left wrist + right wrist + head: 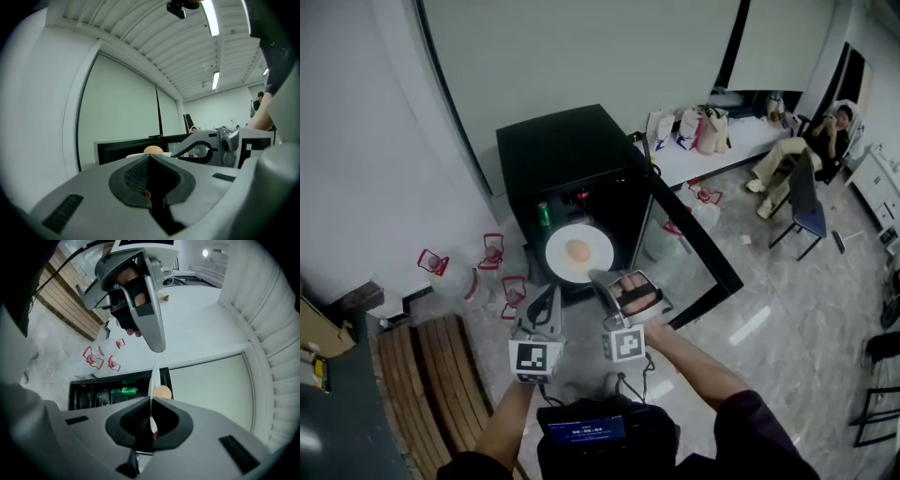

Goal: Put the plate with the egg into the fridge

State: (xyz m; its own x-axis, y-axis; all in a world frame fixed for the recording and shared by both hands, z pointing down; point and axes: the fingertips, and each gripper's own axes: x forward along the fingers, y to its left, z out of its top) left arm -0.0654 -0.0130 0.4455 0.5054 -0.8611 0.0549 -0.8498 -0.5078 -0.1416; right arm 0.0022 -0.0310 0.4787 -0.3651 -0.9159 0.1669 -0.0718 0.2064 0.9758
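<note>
We are seeing a person (814, 139) sitting far off, bags (698, 128) resting on a ledge (742, 141), red-handled jugs (492, 253) standing on the floor (787, 309).

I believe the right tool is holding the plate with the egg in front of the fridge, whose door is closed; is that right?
Not quite: the door is open, as the head view shows. The rest holds: the right tool grips the plate with the egg in front of the fridge.
</note>
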